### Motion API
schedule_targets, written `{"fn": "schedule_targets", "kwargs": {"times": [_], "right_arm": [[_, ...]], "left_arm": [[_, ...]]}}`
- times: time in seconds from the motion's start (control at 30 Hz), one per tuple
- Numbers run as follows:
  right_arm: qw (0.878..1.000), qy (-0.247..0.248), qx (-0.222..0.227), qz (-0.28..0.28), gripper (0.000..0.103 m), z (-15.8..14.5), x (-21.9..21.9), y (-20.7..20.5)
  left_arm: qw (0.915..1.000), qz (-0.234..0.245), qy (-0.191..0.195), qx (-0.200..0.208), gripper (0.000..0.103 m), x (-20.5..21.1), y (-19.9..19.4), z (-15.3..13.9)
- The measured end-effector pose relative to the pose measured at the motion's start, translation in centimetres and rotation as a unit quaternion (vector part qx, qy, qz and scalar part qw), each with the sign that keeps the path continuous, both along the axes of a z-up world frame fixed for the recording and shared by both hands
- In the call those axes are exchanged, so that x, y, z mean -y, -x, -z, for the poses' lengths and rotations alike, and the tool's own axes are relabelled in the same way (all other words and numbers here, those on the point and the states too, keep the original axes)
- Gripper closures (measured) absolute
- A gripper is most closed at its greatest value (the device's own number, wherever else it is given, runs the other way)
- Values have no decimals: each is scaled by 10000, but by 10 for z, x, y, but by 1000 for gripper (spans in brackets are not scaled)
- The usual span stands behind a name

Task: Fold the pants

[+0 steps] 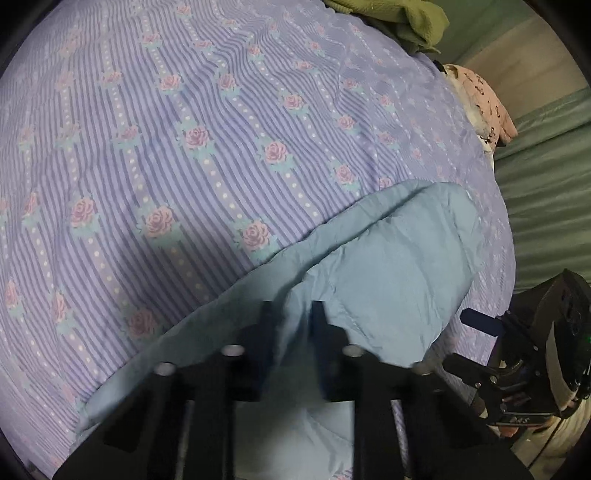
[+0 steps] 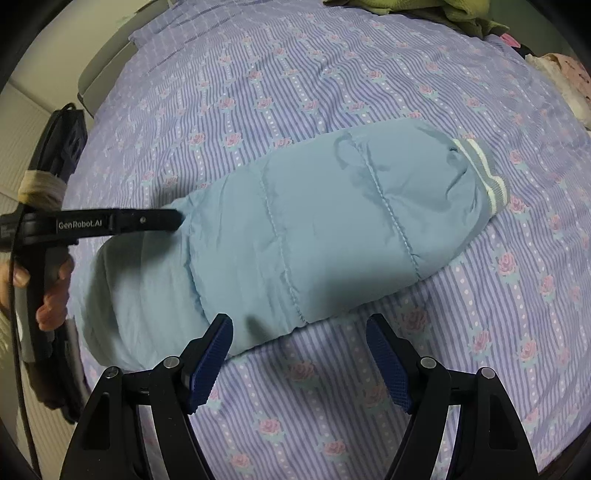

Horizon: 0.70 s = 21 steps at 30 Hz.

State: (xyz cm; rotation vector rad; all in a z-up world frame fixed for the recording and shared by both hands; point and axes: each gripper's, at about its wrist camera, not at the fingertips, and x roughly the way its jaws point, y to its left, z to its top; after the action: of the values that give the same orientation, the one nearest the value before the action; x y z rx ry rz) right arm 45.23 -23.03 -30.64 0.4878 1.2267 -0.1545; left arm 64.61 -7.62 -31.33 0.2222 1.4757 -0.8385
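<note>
Light blue quilted padded pants (image 2: 295, 236) lie folded lengthwise on the bed, with a grey and white ribbed cuff (image 2: 484, 166) at the far right end. My left gripper (image 1: 291, 314) is nearly shut with the pants' fabric (image 1: 369, 266) between its fingers at the waist end; in the right wrist view its tip (image 2: 173, 219) touches the pants' left part. My right gripper (image 2: 299, 332) is open and empty, just above the near edge of the pants. It also shows at the right in the left wrist view (image 1: 476, 321).
The bed is covered by a purple striped sheet with pink roses (image 2: 295, 74). A green garment (image 1: 406, 26) lies at the far edge. A pink patterned cloth (image 1: 484, 103) lies at the right side. A green wall panel (image 1: 546, 184) is beyond the bed.
</note>
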Motion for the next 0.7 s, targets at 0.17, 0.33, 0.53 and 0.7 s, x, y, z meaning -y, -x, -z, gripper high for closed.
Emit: {"fn": "schedule_targets", "kwargs": {"times": [0.17, 0.33, 0.53, 0.7], "right_arm": [[9999, 101, -28, -21, 27, 12, 11, -10], [9994, 312, 34, 113, 27, 11, 32, -26], [9983, 392, 398, 145, 27, -20, 37, -20], [9950, 464, 696, -548, 27, -46, 7, 0]], "left_arm": [[9990, -207, -26, 388, 94, 6, 1, -7], [9929, -1060, -161, 510, 98, 0, -16, 3], [9860, -1037, -518, 1202, 61, -3, 10, -23], [9676, -895, -438, 2321, 46, -33, 70, -78]]}}
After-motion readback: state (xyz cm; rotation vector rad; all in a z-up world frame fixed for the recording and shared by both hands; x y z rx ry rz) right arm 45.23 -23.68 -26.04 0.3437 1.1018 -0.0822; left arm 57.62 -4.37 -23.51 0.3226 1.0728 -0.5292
